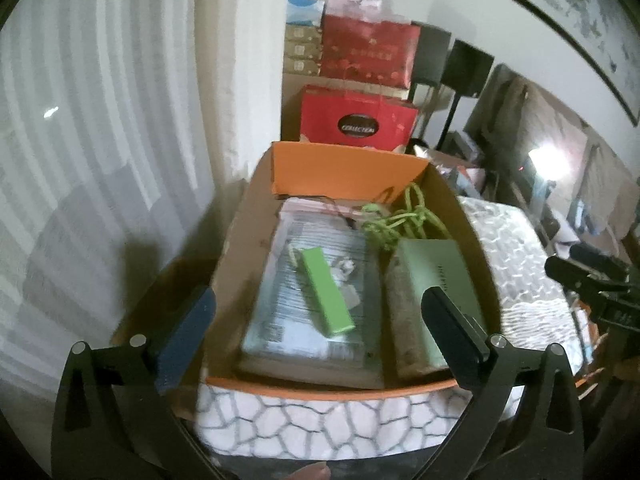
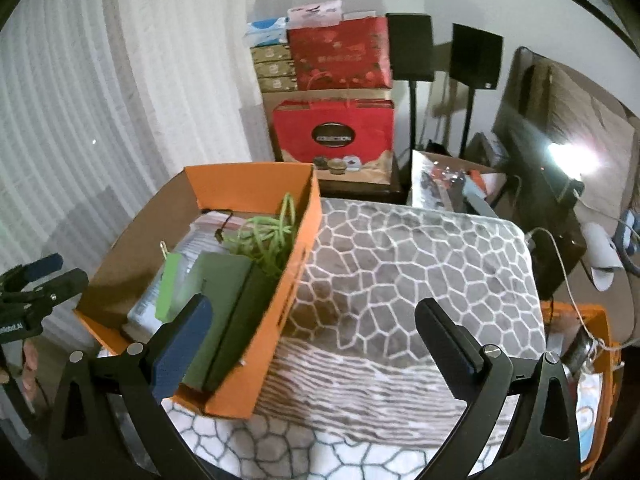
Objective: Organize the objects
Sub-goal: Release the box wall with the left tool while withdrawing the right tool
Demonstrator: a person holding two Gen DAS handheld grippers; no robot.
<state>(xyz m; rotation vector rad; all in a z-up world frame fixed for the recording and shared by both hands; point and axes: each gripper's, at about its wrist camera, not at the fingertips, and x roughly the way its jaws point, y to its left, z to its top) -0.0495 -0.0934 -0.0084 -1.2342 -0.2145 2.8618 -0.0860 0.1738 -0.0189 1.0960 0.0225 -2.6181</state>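
An orange cardboard box [image 1: 344, 168] [image 2: 272, 320] sits open on a grey-and-white patterned blanket [image 1: 320, 424] [image 2: 400, 260]. Inside it lie a plastic-wrapped packet [image 1: 288, 320], a bright green stick-shaped device [image 1: 326, 292], a pale green box [image 1: 432, 264] [image 2: 224, 280] and a bundle of green cord [image 1: 400, 220] [image 2: 268, 236]. My left gripper [image 1: 316, 296] hovers above the box's near end, open, with nothing between its fingers. My right gripper [image 2: 314, 302] is open too, and it straddles the box's right wall and the blanket without touching either.
Red gift bags [image 1: 356, 120] [image 2: 332, 136] and stacked boxes stand behind the orange box. A white curtain [image 1: 80, 160] hangs on the left. Two black speakers on stands [image 2: 476, 56] and a dark screen are at the right. A second orange box [image 2: 596, 340] sits at the far right.
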